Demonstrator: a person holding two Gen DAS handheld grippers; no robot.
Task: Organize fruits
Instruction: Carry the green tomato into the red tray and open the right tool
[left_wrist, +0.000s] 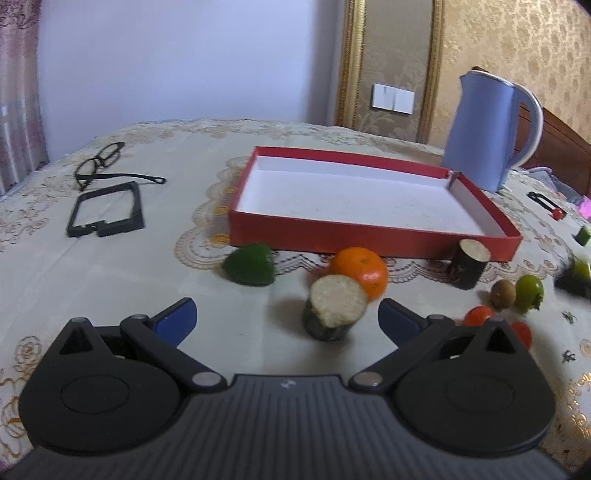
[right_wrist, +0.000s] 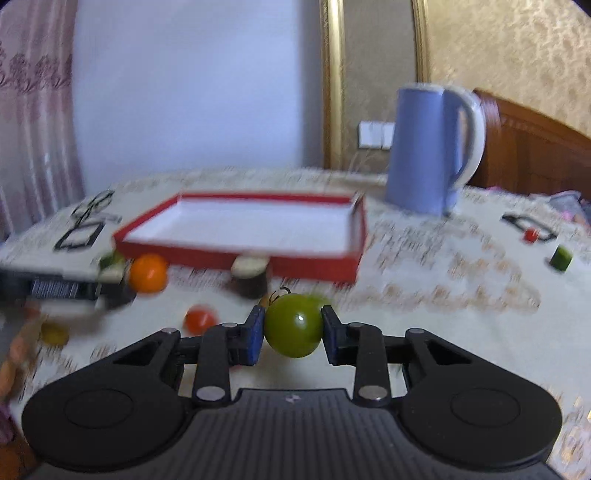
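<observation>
While the right hand-held gripper is closed on a green tomato and carries it above the surface, the red box lies ahead of it and a little to the left, still empty. The box has its long axis across the view, so I judge the tomato must travel forward over the near wall. The right view is blurred, so finer details are unclear. The left hand-held gripper is wide open and holds nothing; it hangs low, pointing forward. A cut stump piece stands just ahead between its fingers, slightly right of centre, with the orange directly behind. The left one is nearer to these.
</observation>
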